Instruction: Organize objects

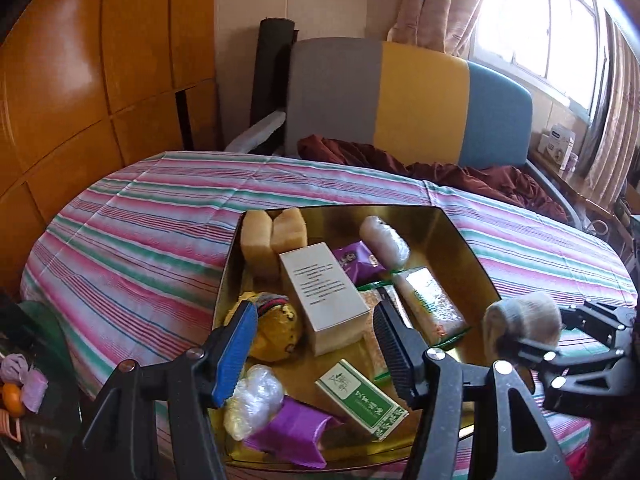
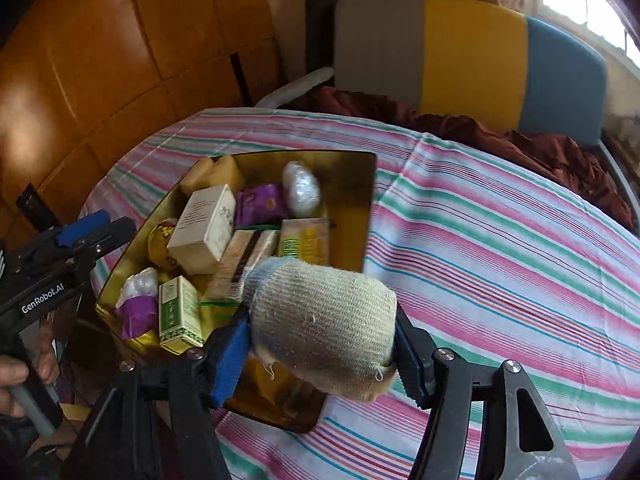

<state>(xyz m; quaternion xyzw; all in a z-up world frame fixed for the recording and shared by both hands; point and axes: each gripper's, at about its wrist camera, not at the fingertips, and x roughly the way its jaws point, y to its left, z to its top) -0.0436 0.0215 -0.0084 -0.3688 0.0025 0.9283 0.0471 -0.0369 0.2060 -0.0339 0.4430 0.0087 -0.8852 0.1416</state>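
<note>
Gold tray (image 1: 460, 236) on the desk w/ boxes, soap blocks (image 1: 274, 236), purple packets. Right gripper (image 2: 320, 344) jaws clamped on sock (image 2: 326, 324) by the tray's near edge; left gripper (image 1: 312, 344) jaws wide open, empty.

Both wrist cams look down, close, sharing gold tray (image 1: 460, 236).

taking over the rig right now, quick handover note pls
Right gripper: shut on the rolled sock, held above the gold tray's near right edge.
Left gripper: open, empty, above the tray's near side.
In the tray: white box, green box, yellow plush, purple packet, two tan blocks, wrapped bundles.
Left: the sock is not yet set down; probably it goes in the tray.
</note>
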